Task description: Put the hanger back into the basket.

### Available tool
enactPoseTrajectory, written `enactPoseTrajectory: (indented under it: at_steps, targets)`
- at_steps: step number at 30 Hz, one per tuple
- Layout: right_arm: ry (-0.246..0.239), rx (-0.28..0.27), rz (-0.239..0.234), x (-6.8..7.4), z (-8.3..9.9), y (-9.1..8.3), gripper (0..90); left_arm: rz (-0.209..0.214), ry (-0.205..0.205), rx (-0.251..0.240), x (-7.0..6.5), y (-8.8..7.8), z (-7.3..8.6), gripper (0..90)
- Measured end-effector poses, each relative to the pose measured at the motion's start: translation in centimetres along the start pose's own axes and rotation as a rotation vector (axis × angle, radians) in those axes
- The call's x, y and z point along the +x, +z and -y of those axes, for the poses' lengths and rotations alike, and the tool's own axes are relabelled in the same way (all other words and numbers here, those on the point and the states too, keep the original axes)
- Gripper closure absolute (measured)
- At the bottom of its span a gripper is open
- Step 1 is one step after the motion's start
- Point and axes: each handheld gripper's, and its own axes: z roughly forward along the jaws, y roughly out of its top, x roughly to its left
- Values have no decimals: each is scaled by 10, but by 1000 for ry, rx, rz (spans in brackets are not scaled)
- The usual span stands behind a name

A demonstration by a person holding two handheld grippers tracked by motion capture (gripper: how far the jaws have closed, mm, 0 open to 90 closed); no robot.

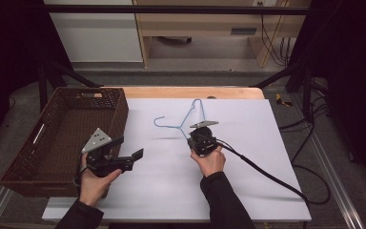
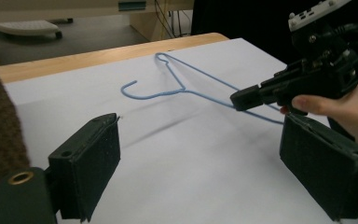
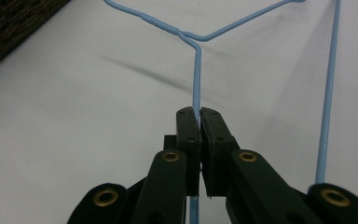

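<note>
- One dark brown woven rectangular basket point(image 1: 62, 138) stands at the table's left edge, partly on the white sheet point(image 1: 171, 191) that covers the wooden table point(image 1: 190, 92).
- Left black two-jaw gripper point(image 1: 131, 148), held in the person's left hand point(image 1: 93, 183), sits just beside the basket's right wall; its jaws are spread wide with nothing between them, and the left gripper view shows bare white sheet in the gap.
- Light blue wire coat hanger point(image 1: 188, 119) is near the sheet's centre, its hook pointing left toward the basket. A shadow beneath it suggests that it is partly raised.
- Right black two-jaw gripper point(image 3: 199, 114), held in the person's right hand point(image 1: 212, 160), has its jaws pressed together on one wire of the hanger, below the twisted neck.
- Both grippers are well apart.
</note>
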Motion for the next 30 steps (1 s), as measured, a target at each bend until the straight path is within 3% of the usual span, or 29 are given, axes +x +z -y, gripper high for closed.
enactPoseTrajectory:
  at_steps: [6,10,15,24,25,30]
  targets:
    - [-2,-11,-10,-3,4,-5,878,27,-46,21,-3,26,-8,126]
    - [1,-12,-16,-6,8,-6,878,56,-110,38,-2,51,-7,132]
    - [-1,-20,-25,-7,10,-7,877,76,-165,62,0,72,-3,141]
    - [2,-24,-29,-7,14,-8,878,106,-223,103,0,99,8,174]
    - [-3,-26,-28,-7,14,-8,877,119,-252,111,2,106,11,180]
    - [-4,-25,-29,-6,15,-8,878,148,-291,135,1,124,17,202]
